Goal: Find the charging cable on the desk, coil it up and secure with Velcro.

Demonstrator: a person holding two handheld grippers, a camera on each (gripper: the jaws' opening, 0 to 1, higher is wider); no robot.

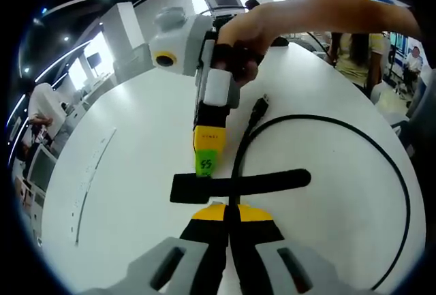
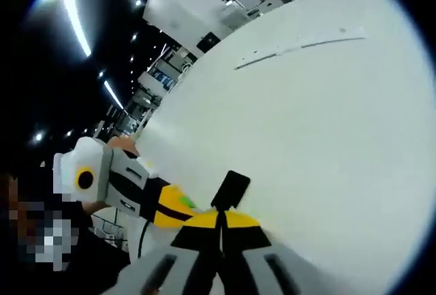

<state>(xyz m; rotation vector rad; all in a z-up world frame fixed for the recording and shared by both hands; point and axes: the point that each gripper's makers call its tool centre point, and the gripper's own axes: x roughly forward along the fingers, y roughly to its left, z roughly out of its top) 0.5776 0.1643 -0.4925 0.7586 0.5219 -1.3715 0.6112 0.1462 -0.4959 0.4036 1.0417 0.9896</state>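
Black Velcro strap (image 1: pixel 240 184) lies crosswise over the cable (image 1: pixel 381 165).

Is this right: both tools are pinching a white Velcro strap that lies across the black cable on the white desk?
Not quite: the Velcro strap is black, not white, as the left gripper view shows. It does lie across the black cable on the white desk, each tool holding one end.
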